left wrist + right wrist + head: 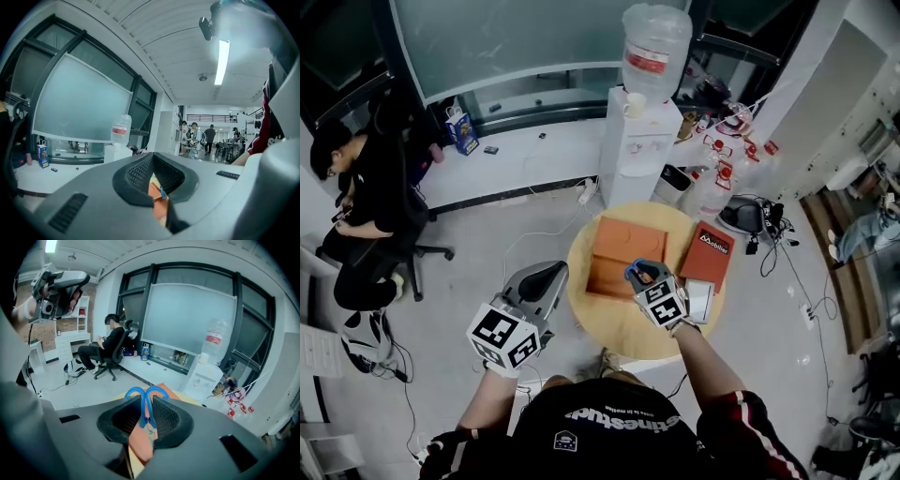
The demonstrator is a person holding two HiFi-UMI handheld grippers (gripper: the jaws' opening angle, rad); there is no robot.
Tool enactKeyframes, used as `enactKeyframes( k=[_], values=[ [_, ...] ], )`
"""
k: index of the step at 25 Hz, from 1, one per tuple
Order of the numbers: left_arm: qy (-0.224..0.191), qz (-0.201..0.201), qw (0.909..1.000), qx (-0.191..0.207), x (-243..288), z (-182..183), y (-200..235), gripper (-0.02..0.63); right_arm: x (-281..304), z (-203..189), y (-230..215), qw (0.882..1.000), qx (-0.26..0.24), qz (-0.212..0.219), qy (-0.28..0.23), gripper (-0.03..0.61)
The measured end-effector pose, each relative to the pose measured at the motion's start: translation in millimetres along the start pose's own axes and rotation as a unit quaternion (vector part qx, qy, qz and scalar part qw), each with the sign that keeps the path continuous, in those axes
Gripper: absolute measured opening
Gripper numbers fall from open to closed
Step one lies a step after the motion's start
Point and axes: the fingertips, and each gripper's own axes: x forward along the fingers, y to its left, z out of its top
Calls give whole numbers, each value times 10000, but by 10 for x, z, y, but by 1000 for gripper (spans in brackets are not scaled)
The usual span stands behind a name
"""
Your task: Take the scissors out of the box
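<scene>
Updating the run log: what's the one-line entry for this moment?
right gripper: shut on scissors, over box | left gripper: open, empty, beside table

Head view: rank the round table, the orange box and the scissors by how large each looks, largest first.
1. round table
2. orange box
3. scissors, clearly smallest; only the blue handles show

The scissors [143, 394], with two blue loop handles side by side and pointing away, stood clamped between the jaws of the right gripper [146, 417], lifted clear above the round table [614, 328]. The box [614, 258], flat and orange, lay on that table's far half, beneath the scissors.
</scene>
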Motion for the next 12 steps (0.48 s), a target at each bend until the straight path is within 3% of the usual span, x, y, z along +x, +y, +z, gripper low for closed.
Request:
enactKeyframes(
  k=[12],
  values=[
    [-21, -587, 9982, 126, 521, 150, -233, 15, -798, 316, -345, 9914, 800, -588, -849, 100]
  ],
)
